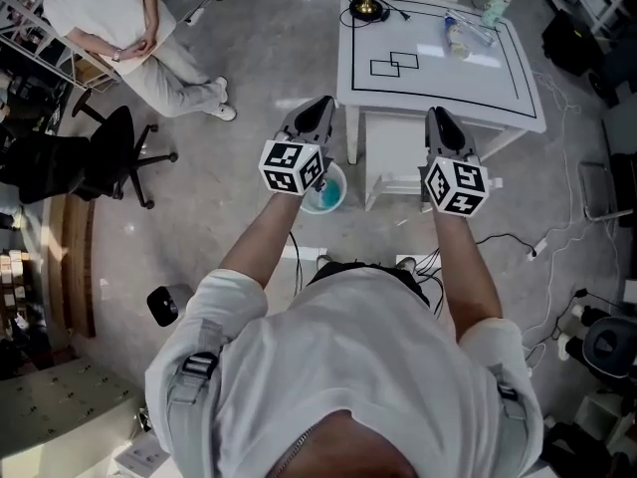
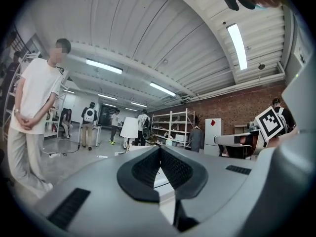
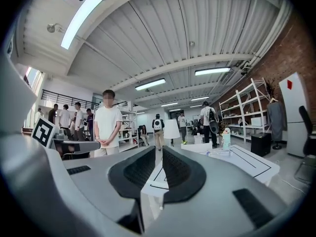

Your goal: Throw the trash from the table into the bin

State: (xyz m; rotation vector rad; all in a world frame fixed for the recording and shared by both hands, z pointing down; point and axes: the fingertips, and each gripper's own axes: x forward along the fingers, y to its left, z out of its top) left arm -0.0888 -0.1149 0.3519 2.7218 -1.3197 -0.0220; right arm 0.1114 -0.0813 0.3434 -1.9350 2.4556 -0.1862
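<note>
A white table (image 1: 438, 78) with black outlines stands ahead of me. On its far right lie a clear plastic bottle (image 1: 456, 36) and a pale green bottle (image 1: 495, 8). The green bottle (image 3: 226, 138) also shows in the right gripper view. A bin with a blue liner (image 1: 328, 195) sits on the floor by the table's near left leg, just under my left hand. My left gripper (image 1: 323, 103) (image 2: 159, 154) is shut and empty, held level short of the table's left edge. My right gripper (image 1: 436, 115) (image 3: 160, 154) reaches the table's near edge, its jaws a narrow slit apart with nothing between them.
A lamp (image 1: 366, 3) stands at the table's far left corner. A person in white (image 1: 129, 28) (image 3: 107, 127) stands at the left, beside a black office chair (image 1: 109, 157). Cables and a power strip (image 1: 542, 247) lie on the floor at the right.
</note>
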